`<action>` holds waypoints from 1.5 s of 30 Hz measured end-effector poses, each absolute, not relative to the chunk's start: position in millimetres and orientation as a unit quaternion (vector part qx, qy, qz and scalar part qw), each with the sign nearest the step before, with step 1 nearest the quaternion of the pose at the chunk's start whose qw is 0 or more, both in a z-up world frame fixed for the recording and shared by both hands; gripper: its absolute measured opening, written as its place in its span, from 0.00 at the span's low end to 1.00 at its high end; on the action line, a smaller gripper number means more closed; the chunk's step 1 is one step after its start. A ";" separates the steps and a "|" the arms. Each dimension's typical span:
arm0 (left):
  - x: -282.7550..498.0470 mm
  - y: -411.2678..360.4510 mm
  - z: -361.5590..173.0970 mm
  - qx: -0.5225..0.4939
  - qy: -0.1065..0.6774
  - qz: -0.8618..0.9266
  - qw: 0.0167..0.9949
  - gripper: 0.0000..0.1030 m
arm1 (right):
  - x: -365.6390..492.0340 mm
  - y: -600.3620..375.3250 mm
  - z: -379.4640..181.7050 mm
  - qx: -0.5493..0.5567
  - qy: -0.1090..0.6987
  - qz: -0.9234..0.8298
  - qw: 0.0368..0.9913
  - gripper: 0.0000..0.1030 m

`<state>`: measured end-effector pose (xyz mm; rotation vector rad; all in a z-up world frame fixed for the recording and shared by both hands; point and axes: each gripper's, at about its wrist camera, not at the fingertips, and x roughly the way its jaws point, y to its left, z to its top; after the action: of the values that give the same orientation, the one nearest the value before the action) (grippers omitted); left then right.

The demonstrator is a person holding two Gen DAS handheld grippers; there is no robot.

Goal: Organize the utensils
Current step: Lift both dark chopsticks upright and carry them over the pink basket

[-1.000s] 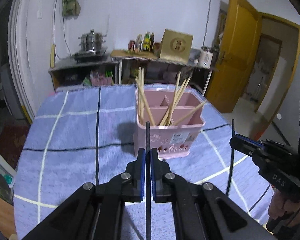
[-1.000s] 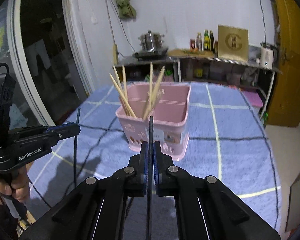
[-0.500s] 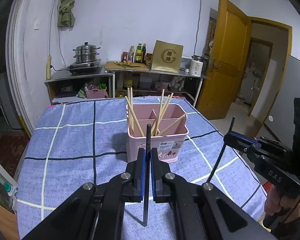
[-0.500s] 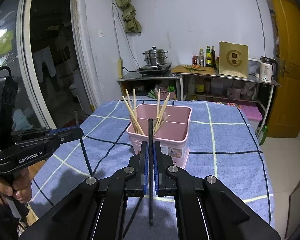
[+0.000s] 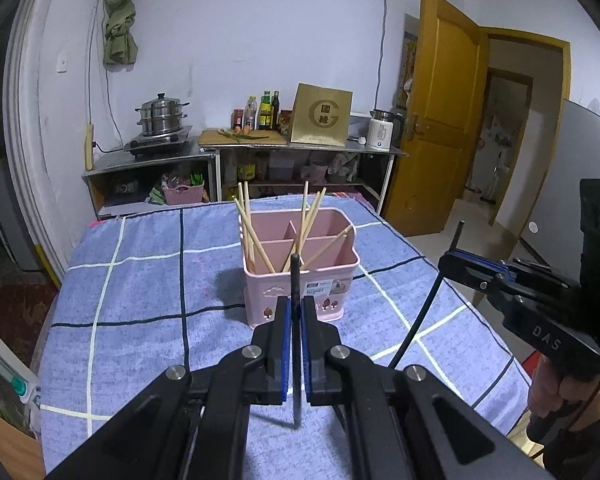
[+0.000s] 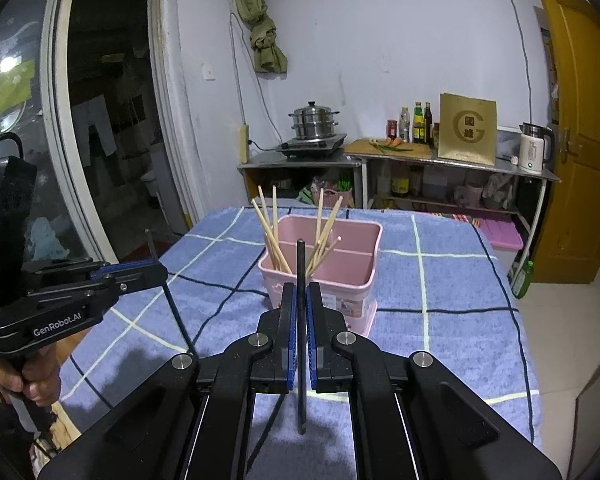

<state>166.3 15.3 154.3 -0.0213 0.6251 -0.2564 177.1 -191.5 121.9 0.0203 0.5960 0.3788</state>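
A pink utensil holder (image 5: 300, 276) stands mid-table with several wooden chopsticks (image 5: 256, 236) leaning in its compartments; it also shows in the right wrist view (image 6: 332, 268). My left gripper (image 5: 296, 312) is shut on a black chopstick (image 5: 296, 280), held upright above the cloth in front of the holder. My right gripper (image 6: 300, 300) is shut on another black chopstick (image 6: 301, 268), also upright. Each gripper shows in the other's view, the right one (image 5: 456, 264) and the left one (image 6: 152, 272), both raised off the table.
The table wears a blue checked cloth (image 5: 140, 280). Behind it stands a metal counter (image 5: 300, 148) with a steamer pot (image 5: 162, 118), bottles, a gold box and a kettle. A yellow door (image 5: 440, 120) is at the right.
Both grippers have lifted and pulled back from the holder, each raising its black chopstick clear of the cloth; the holder now looks smaller and farther.
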 end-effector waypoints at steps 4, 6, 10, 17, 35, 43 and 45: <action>168.4 13.8 165.2 -0.009 0.298 -0.129 0.946 0.04 | 178.6 -191.1 130.0 0.008 0.283 0.186 0.941 0.04; 170.8 13.6 169.7 -0.008 0.295 -0.130 0.946 0.04 | 180.0 -191.6 133.9 0.009 0.279 0.186 0.942 0.04; 178.2 14.9 181.5 -0.006 0.290 -0.130 0.948 0.04 | 184.5 -190.3 141.5 0.010 0.269 0.189 0.944 0.04; 191.7 18.8 212.5 -0.004 0.270 -0.126 0.955 0.04 | 198.3 -184.8 164.6 0.015 0.239 0.202 0.950 0.04; 246.4 29.8 273.4 -0.015 0.215 -0.114 0.970 0.04 | 249.9 -159.0 205.2 0.025 0.169 0.219 0.961 0.04; 275.8 31.8 260.2 -0.016 0.214 -0.122 0.969 0.04 | 269.5 -147.7 192.5 0.016 0.157 0.220 0.963 0.04; 283.1 31.2 253.2 -0.016 0.216 -0.121 0.969 0.04 | 273.7 -146.8 185.2 0.016 0.161 0.222 0.962 0.04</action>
<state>283.1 31.2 253.2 -0.0326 0.4360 -0.2439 273.7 -146.8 185.2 0.0326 0.3263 0.4494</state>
